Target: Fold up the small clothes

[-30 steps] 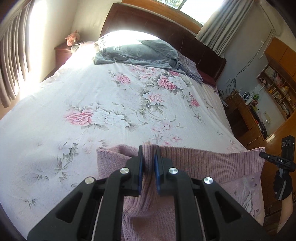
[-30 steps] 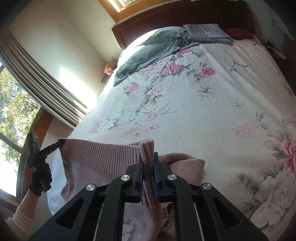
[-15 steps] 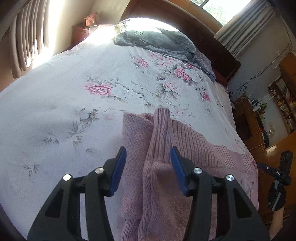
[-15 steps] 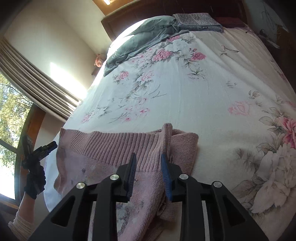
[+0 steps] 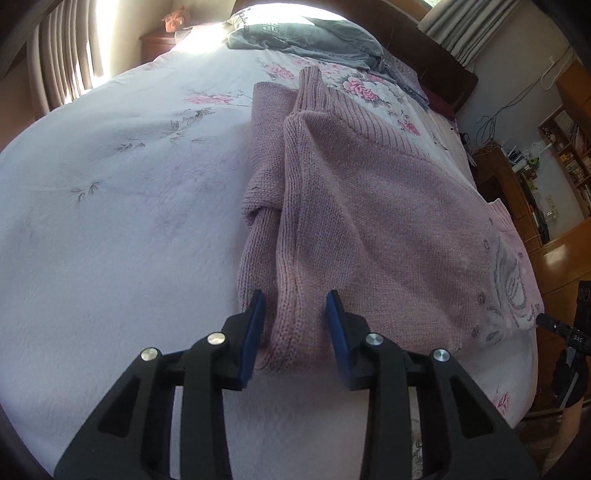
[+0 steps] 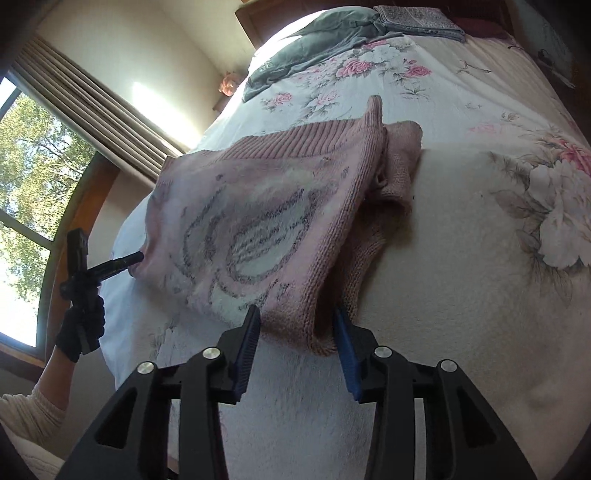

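Both grippers, left gripper [image 5: 295, 325] and right gripper [image 6: 297, 332], are seen open, jaws astride sweater [image 5: 369, 206] edges, nothing clamped. Sweater is laid mid-frame on bed [image 5: 110, 206], one sleeve tucked under. Fold could be undone if knit is snagged by pads during withdrawal.

A bed [image 5: 110, 206] with a white, pink-flowered cover. Grey clothing [image 5: 306, 40] and a folded patterned cloth [image 6: 417, 18] lie near its dark wooden headboard [image 5: 436, 62]. Striped curtains [image 6: 99, 107] hang beside a window [image 6: 26, 177].
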